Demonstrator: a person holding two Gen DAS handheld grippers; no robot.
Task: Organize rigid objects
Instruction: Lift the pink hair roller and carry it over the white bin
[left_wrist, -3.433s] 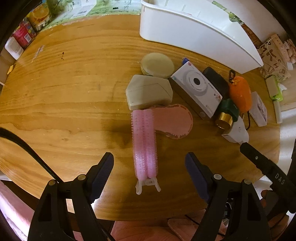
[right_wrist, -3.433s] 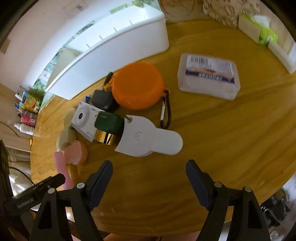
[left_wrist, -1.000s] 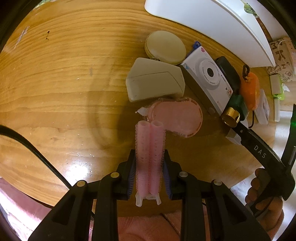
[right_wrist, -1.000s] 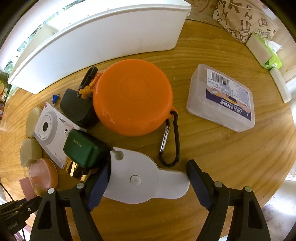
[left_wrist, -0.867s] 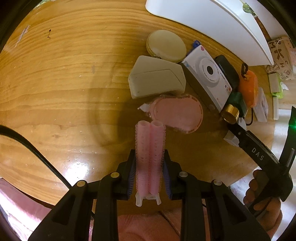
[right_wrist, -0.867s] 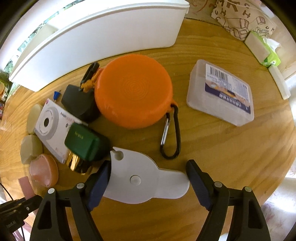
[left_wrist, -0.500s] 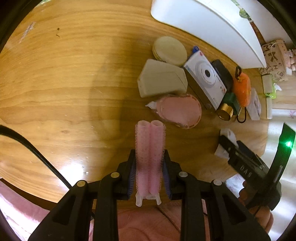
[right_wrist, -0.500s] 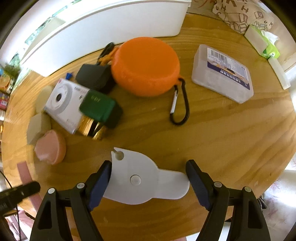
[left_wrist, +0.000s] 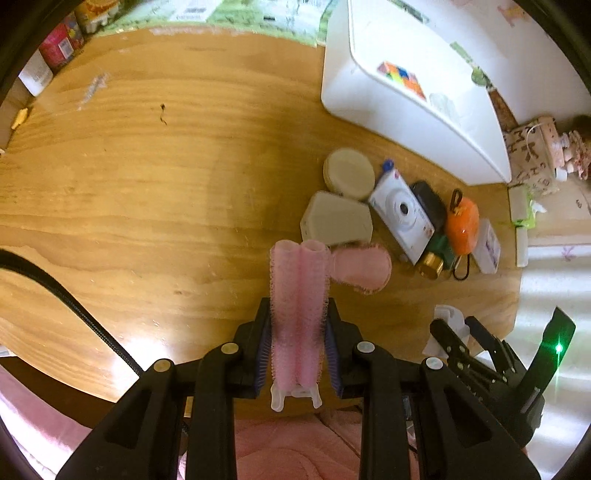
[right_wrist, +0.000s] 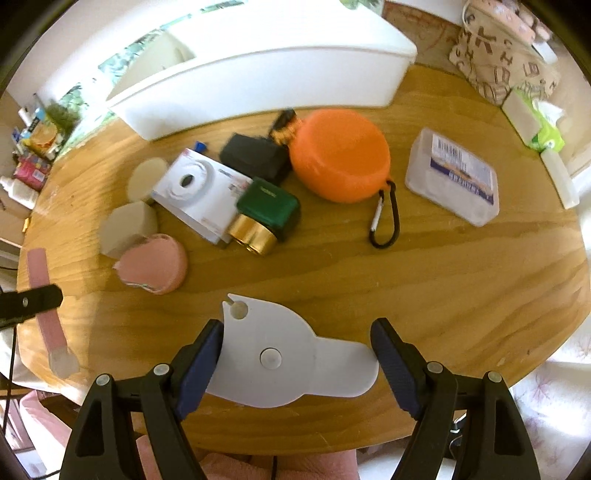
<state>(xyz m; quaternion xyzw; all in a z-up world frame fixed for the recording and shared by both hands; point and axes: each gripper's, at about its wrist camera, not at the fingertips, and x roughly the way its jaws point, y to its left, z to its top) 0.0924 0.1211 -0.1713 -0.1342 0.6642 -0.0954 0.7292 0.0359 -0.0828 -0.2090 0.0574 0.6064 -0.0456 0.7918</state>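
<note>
A pair of fuzzy pink hair rollers (left_wrist: 298, 314) is up off the wooden table, pointing away. A flat white plastic piece (right_wrist: 284, 356) with a small hole and a round button is up too. A white camera (right_wrist: 201, 190), an orange round case (right_wrist: 340, 155) and a clear plastic box (right_wrist: 452, 179) lie near a big white bin (right_wrist: 258, 70).

The table (right_wrist: 461, 280) is yellow-brown wood with dark stripes. The hair rollers (left_wrist: 299, 310) are pink (and fuzzy). The round case (right_wrist: 340, 158) is orange, the camera (right_wrist: 201, 188) white, the small box (right_wrist: 267, 206) green, the bin (left_wrist: 406, 92) white.
</note>
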